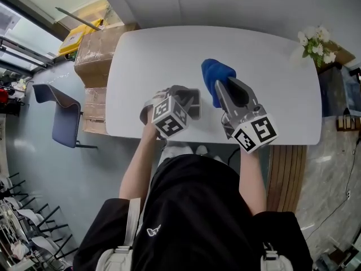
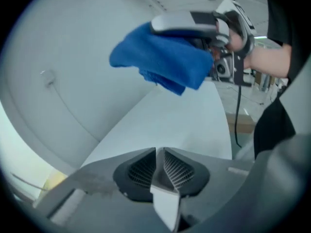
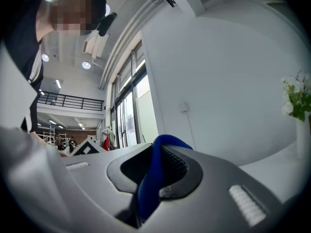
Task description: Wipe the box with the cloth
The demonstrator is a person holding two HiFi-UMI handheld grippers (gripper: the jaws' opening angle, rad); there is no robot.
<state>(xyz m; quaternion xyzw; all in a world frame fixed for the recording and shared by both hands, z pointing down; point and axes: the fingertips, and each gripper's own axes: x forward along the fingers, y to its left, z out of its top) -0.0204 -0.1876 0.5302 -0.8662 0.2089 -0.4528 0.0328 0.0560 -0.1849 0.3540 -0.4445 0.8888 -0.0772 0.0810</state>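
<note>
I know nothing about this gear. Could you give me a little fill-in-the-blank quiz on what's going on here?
The right gripper is shut on a ___ cloth.
The jaws of the left gripper are pressed ___.
The flowers stand at the far ___ corner of the table.
Missing words: blue; together; right.

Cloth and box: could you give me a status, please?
Right gripper shut on blue cloth, off the table. Left gripper shut on gray box edge. Nothing between them.
</note>
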